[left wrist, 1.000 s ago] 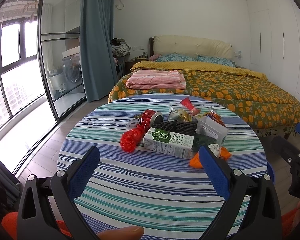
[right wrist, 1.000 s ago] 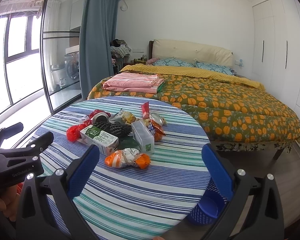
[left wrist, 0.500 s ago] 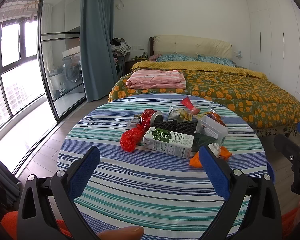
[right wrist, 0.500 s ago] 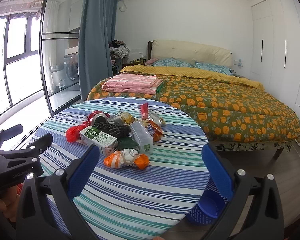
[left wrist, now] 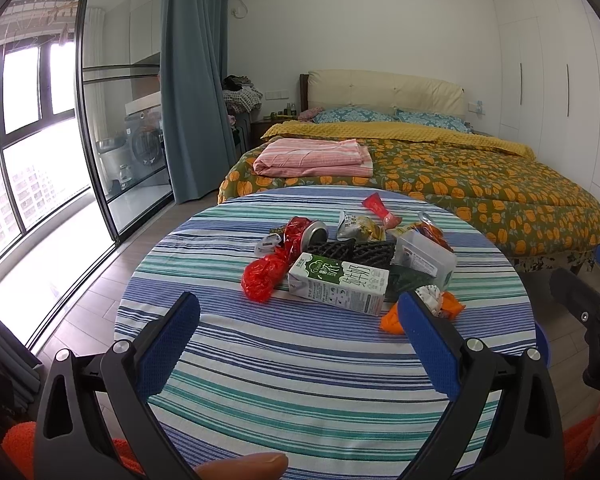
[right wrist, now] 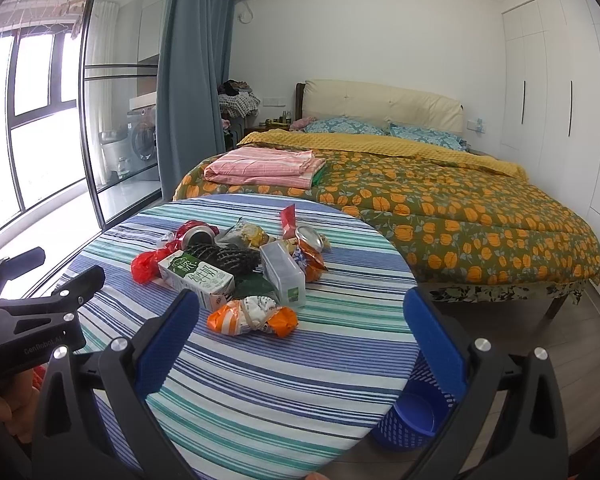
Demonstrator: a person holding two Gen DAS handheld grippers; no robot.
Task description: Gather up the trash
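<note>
A heap of trash lies mid-table on the striped round table (left wrist: 300,360): a green-and-white milk carton (left wrist: 338,282), a red plastic bag (left wrist: 262,274), a crushed can (left wrist: 314,232), black netting (left wrist: 350,249), a clear plastic box (left wrist: 424,258) and an orange wrapper (left wrist: 444,306). My left gripper (left wrist: 298,328) hangs open over the near part of the table, short of the heap. My right gripper (right wrist: 300,320) is open too, with the orange wrapper (right wrist: 252,316) just beyond its fingers. The carton (right wrist: 196,276) and the box (right wrist: 284,272) lie further back.
A blue mesh bin (right wrist: 412,412) stands on the floor beside the table's right edge. Behind the table is a bed (right wrist: 440,208) with an orange-flowered cover and a folded pink blanket (right wrist: 264,168). Glass doors and a blue curtain (left wrist: 192,80) fill the left.
The right gripper has drifted slightly forward and to the left, so the table looks a little nearer. The left view is almost unchanged; both grippers stay open.
</note>
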